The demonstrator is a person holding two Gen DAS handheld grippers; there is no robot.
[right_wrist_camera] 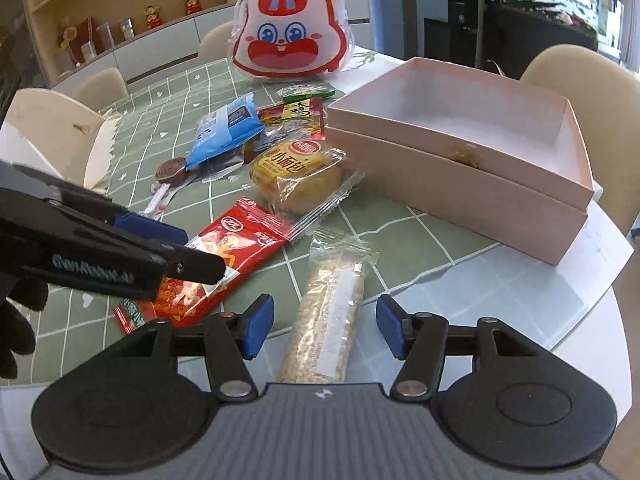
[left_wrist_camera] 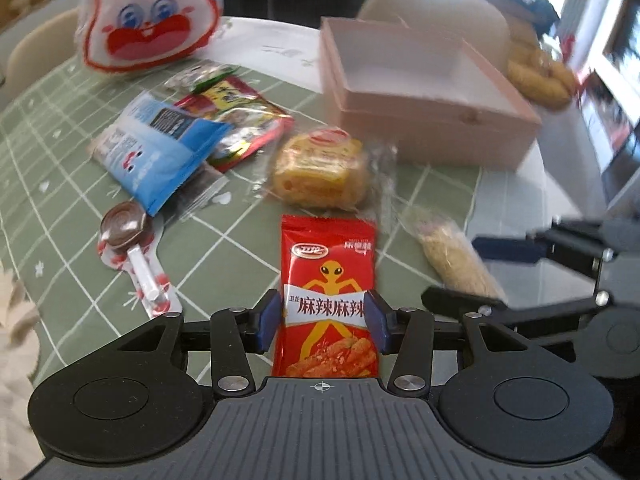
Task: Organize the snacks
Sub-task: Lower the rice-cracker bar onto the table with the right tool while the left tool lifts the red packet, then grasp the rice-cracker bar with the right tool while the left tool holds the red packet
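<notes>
On our checked green counter, left claw pinches a glossy red packet; right claw gapes around a grainy clear-wrapped bar.

Blk claw, blue pads, silver screws

I see a glossy red foil packet between matt blue fingers, a clear crinkly plastic wrapper on the grain bar, a matt pink cardboard box and a smooth green checked cloth over the bench.
</notes>
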